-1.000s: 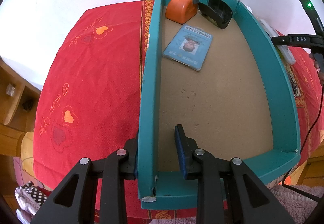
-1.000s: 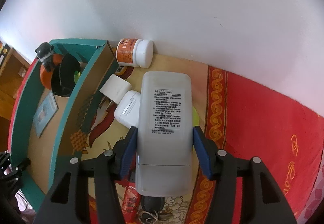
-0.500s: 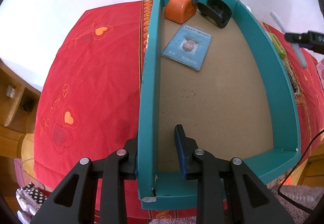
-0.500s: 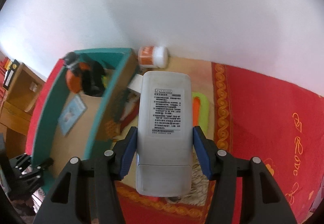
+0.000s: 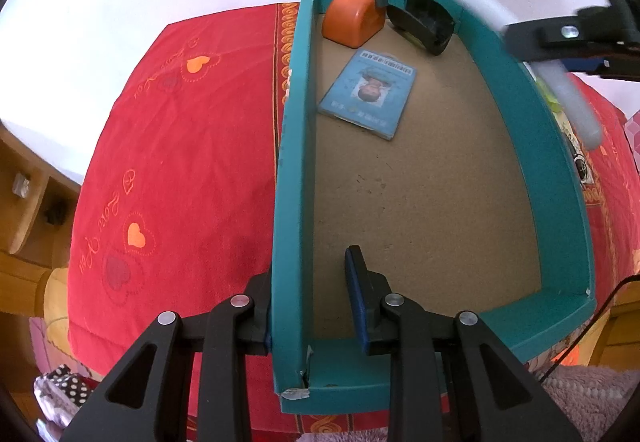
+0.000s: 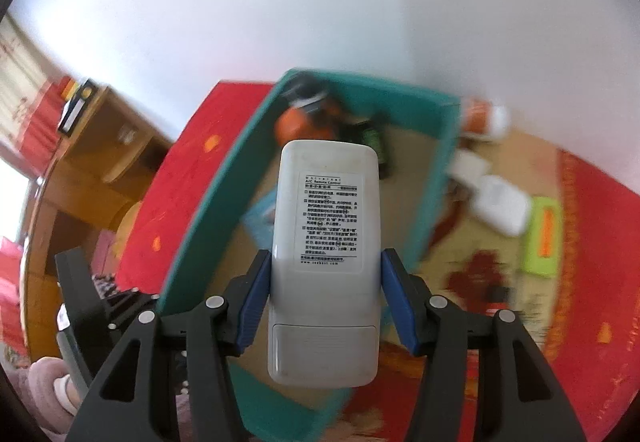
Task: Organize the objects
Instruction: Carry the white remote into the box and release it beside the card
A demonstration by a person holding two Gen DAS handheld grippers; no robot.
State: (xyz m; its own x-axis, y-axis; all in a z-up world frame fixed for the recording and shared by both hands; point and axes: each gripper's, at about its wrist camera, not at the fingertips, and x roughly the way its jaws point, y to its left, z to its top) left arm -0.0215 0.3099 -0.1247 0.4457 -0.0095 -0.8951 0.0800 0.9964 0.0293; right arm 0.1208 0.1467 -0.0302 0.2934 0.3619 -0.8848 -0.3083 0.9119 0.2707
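One teal box [image 5: 516, 90] is holding three things (one card [image 5: 370, 94]); the left gripper [image 5: 310, 298] is pinching its wall, the right gripper [image 6: 324, 298] squeezing one white remote [image 6: 326, 242].

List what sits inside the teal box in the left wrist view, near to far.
Left hand-held gripper clamped on the teal box wall, bare floor, blue ID card, then at the far wall the orange tape dispenser and the black holder.

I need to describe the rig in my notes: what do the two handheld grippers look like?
Both the left gripper and right gripper match: matte black angular linkage arms with triangular cut-outs, silver round rivets at the joints, and blue pads lining the inner fingers.
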